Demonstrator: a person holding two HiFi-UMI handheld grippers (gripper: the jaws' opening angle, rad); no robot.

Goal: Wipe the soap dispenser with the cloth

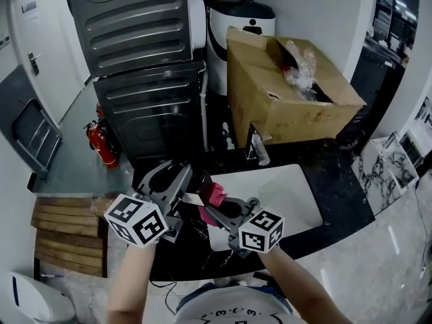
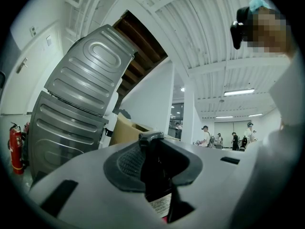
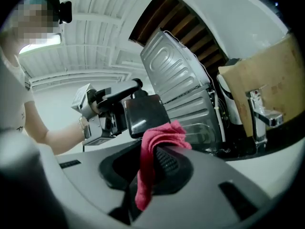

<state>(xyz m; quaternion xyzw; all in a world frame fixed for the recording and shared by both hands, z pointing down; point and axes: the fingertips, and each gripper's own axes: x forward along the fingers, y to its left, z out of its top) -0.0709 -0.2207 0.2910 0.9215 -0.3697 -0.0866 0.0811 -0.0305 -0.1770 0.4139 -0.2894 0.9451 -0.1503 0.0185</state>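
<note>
My left gripper (image 1: 182, 183) is shut on a black soap dispenser (image 1: 192, 199) and holds it up over the counter's front edge. In the left gripper view the dispenser (image 2: 157, 175) fills the gap between the jaws, its pump head on top and a white label low down. My right gripper (image 1: 214, 206) is shut on a red cloth (image 1: 215, 195). In the right gripper view the cloth (image 3: 159, 142) bunches out of the jaws and lies against the lower side of the dispenser (image 3: 143, 112), with the left gripper (image 3: 101, 109) behind it.
A white sink basin (image 1: 287, 198) is set in the black counter (image 1: 341, 198), with a chrome faucet (image 1: 256, 147) behind it. An open cardboard box (image 1: 270, 106) stands at the back. A grey ribbed appliance (image 1: 145, 66), a fire extinguisher (image 1: 101, 144) and wooden slats (image 1: 64, 235) are at the left.
</note>
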